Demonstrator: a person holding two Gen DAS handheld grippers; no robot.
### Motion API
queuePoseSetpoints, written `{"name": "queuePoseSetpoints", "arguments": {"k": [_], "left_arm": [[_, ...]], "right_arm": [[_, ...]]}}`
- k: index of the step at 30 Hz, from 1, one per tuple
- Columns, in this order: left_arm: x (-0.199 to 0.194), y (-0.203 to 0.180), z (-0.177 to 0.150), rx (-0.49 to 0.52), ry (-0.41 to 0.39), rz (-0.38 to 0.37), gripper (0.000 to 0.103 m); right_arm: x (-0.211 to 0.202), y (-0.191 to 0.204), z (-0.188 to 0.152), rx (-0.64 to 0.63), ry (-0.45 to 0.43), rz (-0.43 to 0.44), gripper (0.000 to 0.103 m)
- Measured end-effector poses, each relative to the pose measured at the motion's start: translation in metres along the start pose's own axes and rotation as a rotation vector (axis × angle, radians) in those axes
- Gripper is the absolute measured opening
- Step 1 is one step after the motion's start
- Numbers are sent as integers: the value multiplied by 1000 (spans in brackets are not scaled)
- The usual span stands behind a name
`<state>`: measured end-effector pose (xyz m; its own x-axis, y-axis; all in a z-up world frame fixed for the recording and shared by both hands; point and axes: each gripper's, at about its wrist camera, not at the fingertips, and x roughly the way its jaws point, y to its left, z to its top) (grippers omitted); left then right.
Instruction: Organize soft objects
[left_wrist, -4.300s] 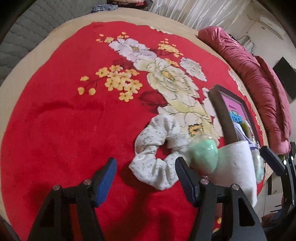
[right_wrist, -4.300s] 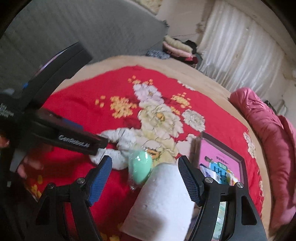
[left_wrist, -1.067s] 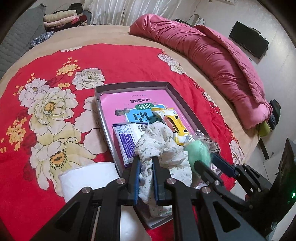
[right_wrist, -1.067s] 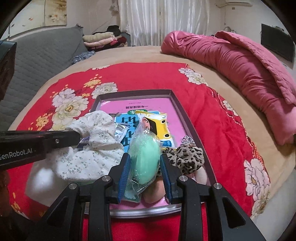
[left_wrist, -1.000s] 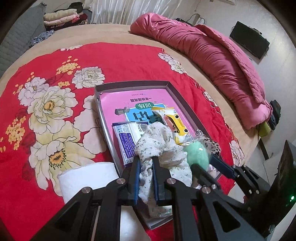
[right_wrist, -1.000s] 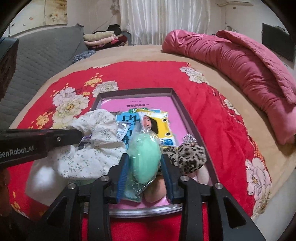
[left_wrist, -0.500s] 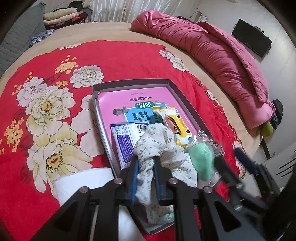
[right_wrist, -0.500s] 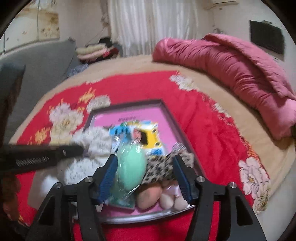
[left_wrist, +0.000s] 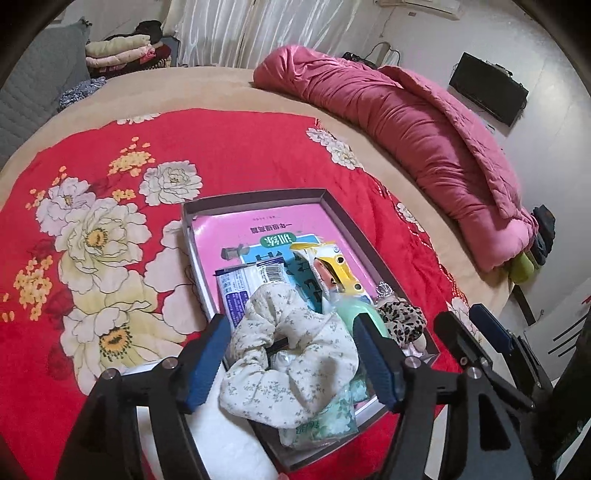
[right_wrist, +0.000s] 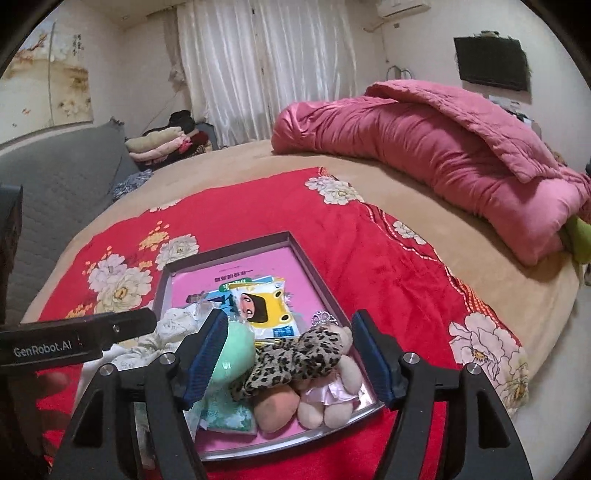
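Between the left gripper's (left_wrist: 293, 363) just-opened jaws, the cream floral fabric scrunchie (left_wrist: 291, 354) lies released, overhanging the shallow grey tray's (left_wrist: 258, 195) near-left rim; it could slide out. The right gripper (right_wrist: 286, 356), jaws likewise just opened, might drag the mint-green foam egg (right_wrist: 236, 352) beside its left pad.

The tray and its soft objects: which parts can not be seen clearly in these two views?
- Left wrist view: the floral scrunchie covers most of the green sponge.
- Right wrist view: the leopard scrunchie hides part of the plush doll.
- Both views: gripper fingers block the tray's near corners.
- The white roll is cut off.
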<state>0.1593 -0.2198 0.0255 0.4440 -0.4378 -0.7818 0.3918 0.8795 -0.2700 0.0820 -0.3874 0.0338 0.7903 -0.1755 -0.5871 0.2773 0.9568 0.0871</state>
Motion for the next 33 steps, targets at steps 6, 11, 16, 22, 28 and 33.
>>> {"name": "queuePoseSetpoints", "arguments": {"k": [6, 11, 16, 22, 28, 33], "left_arm": [[-12, 5, -4, 3, -23, 53, 69], [-30, 9, -13, 8, -62, 96, 69], [-45, 12, -26, 18, -66, 133, 69], [-64, 16, -45, 29, -80, 142, 69], [-88, 36, -64, -19, -86, 155, 69], [-105, 47, -83, -53, -92, 152, 69]], "right_arm": [[-4, 10, -2, -27, 2, -8, 74], [-8, 17, -3, -49, 0, -10, 76], [-22, 33, -5, -58, -11, -25, 76], [-53, 52, -13, -46, -32, -32, 77], [-83, 76, -32, -112, -39, -65, 77], [-112, 83, -36, -101, -98, -51, 77]]}}
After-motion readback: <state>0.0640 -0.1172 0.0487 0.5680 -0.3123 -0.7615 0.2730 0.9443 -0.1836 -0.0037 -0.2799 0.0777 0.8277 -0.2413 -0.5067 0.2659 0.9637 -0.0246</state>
